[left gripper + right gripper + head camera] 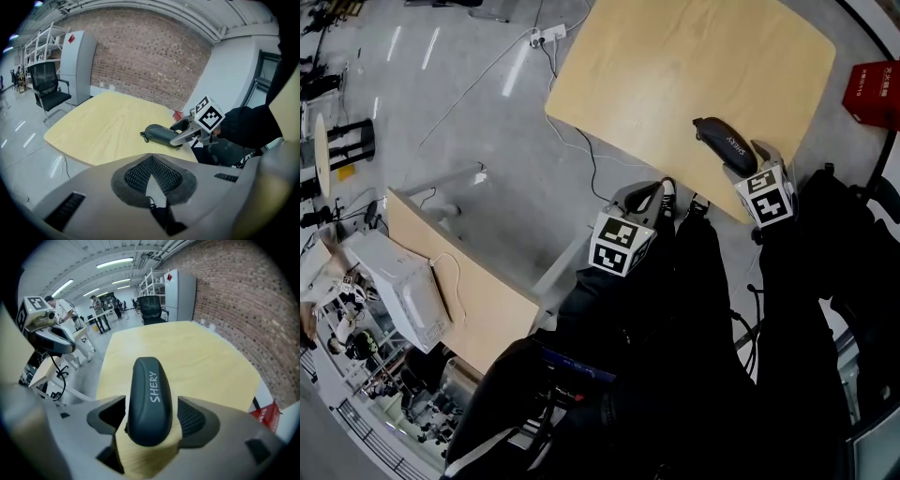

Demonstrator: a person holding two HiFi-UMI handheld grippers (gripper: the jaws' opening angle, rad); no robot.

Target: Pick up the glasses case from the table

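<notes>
Right gripper view: the near end of the glasses case (149,399) is seen between the parted jaws of the right gripper (151,425). The pads are not seen pressing on it, so nothing is clamped yet. The case lies on the table (201,362) near its edge, its long axis laid straight away along the gripper's line, so a plain closing is judged sufficient. The left gripper (151,174) is held farther off, beside the table, jaws together and empty. Nothing is found in the way. A red box (265,414) and an office chair (152,308) are set well beyond.
</notes>
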